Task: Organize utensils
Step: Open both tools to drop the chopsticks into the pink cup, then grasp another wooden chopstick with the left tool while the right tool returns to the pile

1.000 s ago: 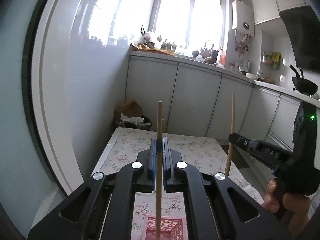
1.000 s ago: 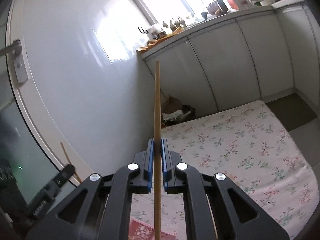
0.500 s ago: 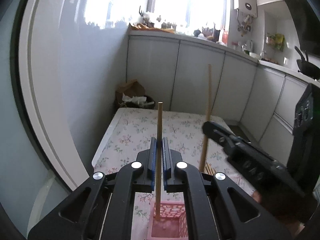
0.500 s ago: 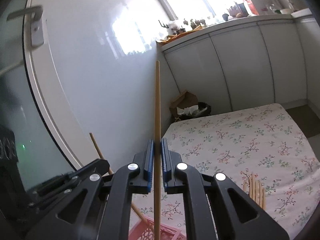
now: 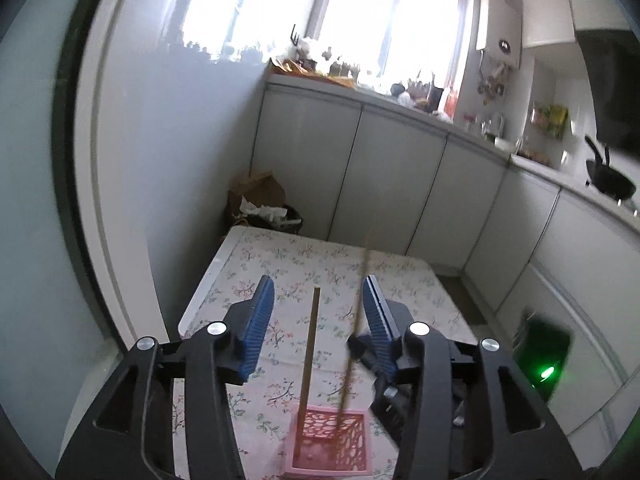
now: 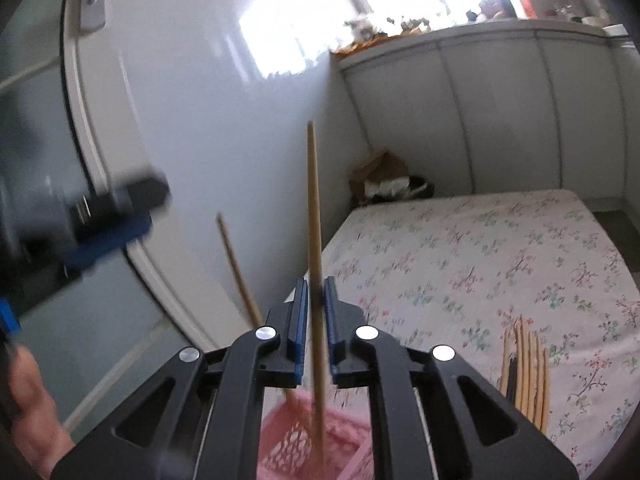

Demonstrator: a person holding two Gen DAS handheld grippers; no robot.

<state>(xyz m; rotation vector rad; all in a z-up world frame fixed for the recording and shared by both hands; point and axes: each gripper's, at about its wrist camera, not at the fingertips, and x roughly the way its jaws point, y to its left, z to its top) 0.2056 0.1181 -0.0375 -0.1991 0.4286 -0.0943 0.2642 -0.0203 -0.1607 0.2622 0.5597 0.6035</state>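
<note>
Left gripper (image 5: 318,312) wide open, holding nothing, a thin pale wooden chopstick (image 5: 308,364) standing free in the pink lattice basket (image 5: 332,440), right gripper (image 6: 316,312) slightly parted around a second chopstick (image 6: 314,240), grip uncertain

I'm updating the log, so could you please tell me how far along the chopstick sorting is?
One chopstick already stands in the pink basket, and the left gripper is open. The right gripper has a second chopstick between its pads, lower end in the basket. A bundle of chopsticks remains on the tablecloth.
</note>
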